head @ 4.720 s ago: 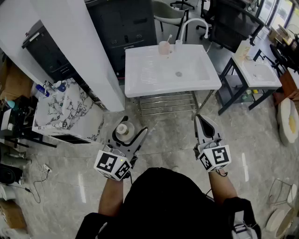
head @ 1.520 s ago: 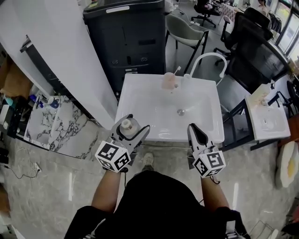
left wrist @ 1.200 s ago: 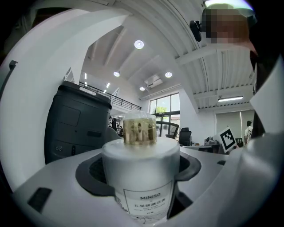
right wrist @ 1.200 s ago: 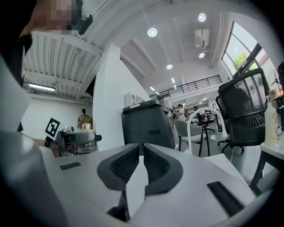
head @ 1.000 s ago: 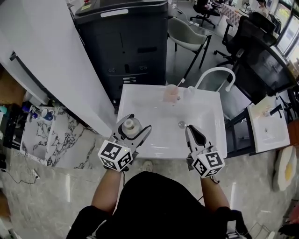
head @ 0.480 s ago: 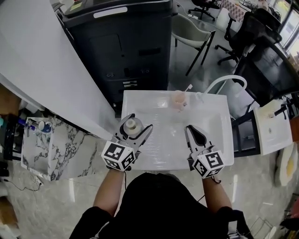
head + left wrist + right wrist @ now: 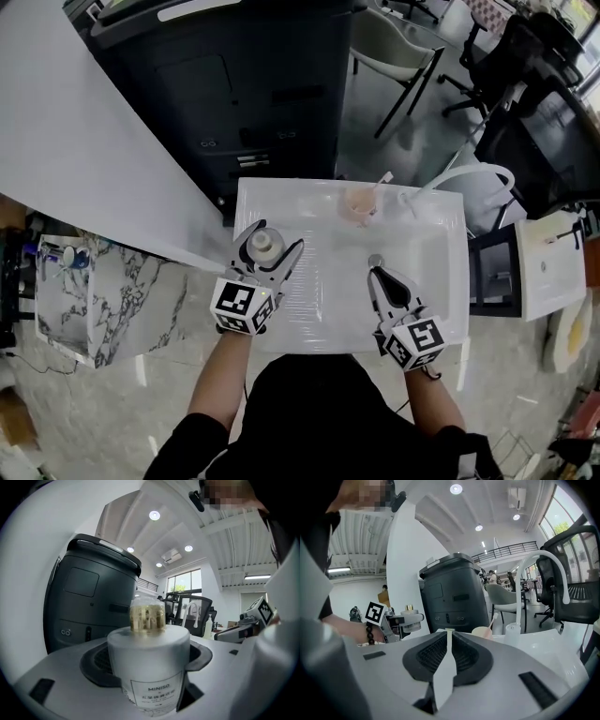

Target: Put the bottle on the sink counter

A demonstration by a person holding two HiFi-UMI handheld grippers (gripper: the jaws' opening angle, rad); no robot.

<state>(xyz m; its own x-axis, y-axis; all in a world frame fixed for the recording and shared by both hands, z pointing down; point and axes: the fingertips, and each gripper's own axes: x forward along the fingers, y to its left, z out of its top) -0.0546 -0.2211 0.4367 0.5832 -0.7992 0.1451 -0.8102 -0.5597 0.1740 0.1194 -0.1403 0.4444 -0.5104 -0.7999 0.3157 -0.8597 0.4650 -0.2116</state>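
A squat white bottle (image 7: 265, 246) with a gold-ringed clear cap sits upright between the jaws of my left gripper (image 7: 267, 251), which is shut on it. In the left gripper view the bottle (image 7: 148, 667) fills the middle, both pads pressed to its sides. It hangs over the left part of the white sink (image 7: 319, 314). My right gripper (image 7: 382, 278) is shut and empty, its jaws touching, over the basin near the drain (image 7: 375, 260). From the right gripper view the held bottle (image 7: 408, 616) shows at the left.
A pink cup with a toothbrush (image 7: 361, 202) and a small clear bottle (image 7: 408, 201) stand at the sink's back rim beside the white faucet (image 7: 469, 173). A large black machine (image 7: 234, 103) rises behind the sink. A marble-topped shelf (image 7: 70, 300) lies to the left.
The person has walked up to the sink; both grippers have moved from the floor side to over the basin, the left one still carrying the bottle.
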